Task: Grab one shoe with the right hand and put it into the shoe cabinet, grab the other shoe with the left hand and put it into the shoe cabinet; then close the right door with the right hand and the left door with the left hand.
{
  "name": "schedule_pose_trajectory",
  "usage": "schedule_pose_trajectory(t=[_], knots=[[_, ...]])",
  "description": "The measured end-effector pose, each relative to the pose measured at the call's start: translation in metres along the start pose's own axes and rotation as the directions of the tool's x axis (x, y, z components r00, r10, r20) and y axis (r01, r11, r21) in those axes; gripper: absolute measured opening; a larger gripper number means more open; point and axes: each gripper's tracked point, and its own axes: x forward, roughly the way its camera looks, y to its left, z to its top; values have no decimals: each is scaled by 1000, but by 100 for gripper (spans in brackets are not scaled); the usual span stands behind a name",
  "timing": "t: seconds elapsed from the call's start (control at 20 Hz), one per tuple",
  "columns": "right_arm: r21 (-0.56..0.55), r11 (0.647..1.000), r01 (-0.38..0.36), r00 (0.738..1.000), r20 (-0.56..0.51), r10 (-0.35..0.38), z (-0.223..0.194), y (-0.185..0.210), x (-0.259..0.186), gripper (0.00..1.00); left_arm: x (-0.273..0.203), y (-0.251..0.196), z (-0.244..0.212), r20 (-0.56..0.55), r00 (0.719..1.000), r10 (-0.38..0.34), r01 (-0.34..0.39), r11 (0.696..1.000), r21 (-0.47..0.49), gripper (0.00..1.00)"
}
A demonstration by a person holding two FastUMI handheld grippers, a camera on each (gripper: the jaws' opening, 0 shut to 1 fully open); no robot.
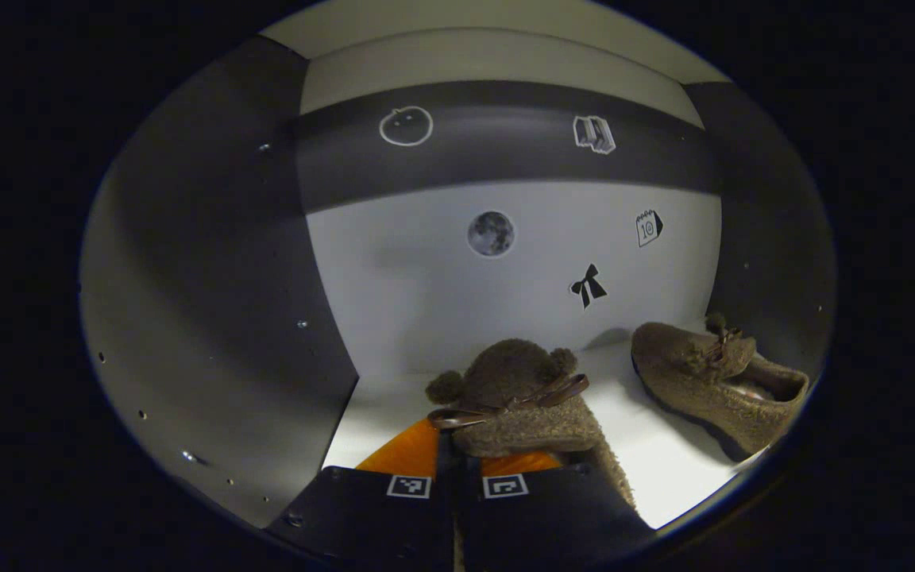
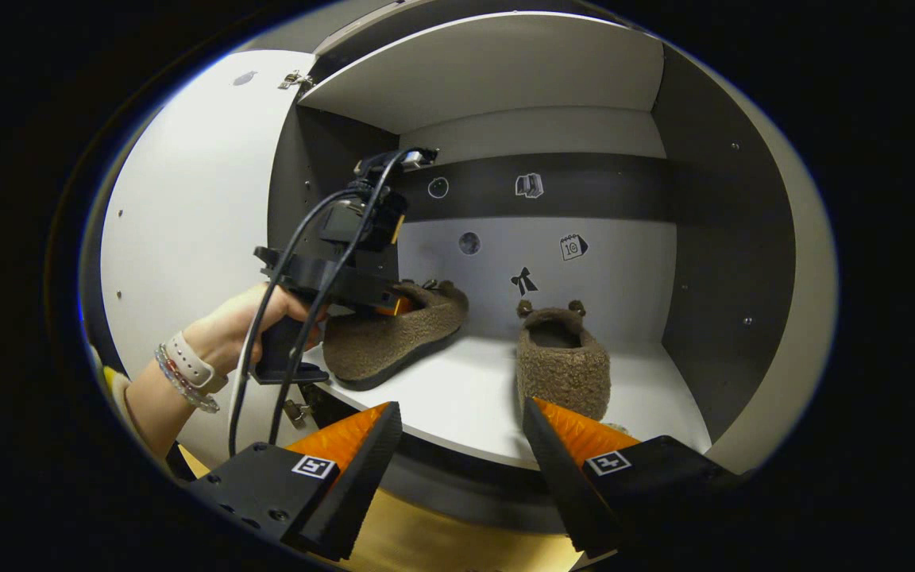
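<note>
the shoe cabinet [image 2: 505, 71] stands open, its pale shelf [image 2: 465, 397] carrying both shoes, its left door [image 2: 187, 206] swung out wide in the right gripper view; the back wall [image 1: 442, 278] is pale with a dark band and small stickers; the left shoe [image 2: 394, 334], a fuzzy brown slipper, rests on the shelf's left front edge, toe pointing inward, with the left gripper [image 2: 378, 306] clamped on its heel end; in the left gripper view that same shoe [image 1: 517, 397] sits right at the fingertips, both fingers [image 1: 410, 449] closed narrow against its heel, a thin bow lying across its top; the right shoe [image 2: 561, 361] stands free on the shelf, just right of the middle, heel towards the shelf's front edge; in the left gripper view it [image 1: 712, 381] lies off to the right, apart from the held one; the right gripper [image 2: 461, 433] hangs in front of the shelf edge, spread wide, holding nothing, its right finger just before the free shoe's heel; a hand [image 2: 243, 330] with wrist bands grips the left gripper's handle.
</note>
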Motion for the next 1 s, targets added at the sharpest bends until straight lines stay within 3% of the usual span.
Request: schedule_pose_trajectory(t=[0.2, 0.3, 0.35, 0.4, 0.55, 0.8, 0.95, 1.0], knots=[[20, 1000, -6, 1000, 14, 6, 4, 0, -1, 98, 2, -1, -1, -3, 1000, -14, 14, 1000, 3, 16], [24, 1000, -11, 1000, 7, 11, 2, 0, -2, 98, 0, 5, -2, -9, 1000, 13, -13, 1000, 7, 27], [23, 1000, -14, 1000, 5, 14, 2, -1, 0, 98, -3, 8, -1, -7, 1000, 19, -19, 1000, 4, 46], [21, 1000, -17, 1000, 6, 17, 1, -1, 2, 98, -8, 11, 1, 2, 1000, 31, -31, 1000, 3, 50], [27, 999, -31, 999, 11, 30, 3, 3, -1, 98, -20, 17, 9, 21, 999, 39, -39, 999, 22, 98], [19, 999, -37, 999, 21, 37, 7, 10, -14, 99, -54, 18, 11, 23, 999, 33, -33, 999, 28, 96], [15, 1000, -23, 998, 51, 22, 17, 16, -28, 99, -98, 12, 29, 112, 994, 12, -10, 1000, -20, 93], [13, 1000, -15, 998, 56, 14, 19, 18, -34, 98, -116, 7, 35, 148, 989, -6, 11, 999, -31, 96]])
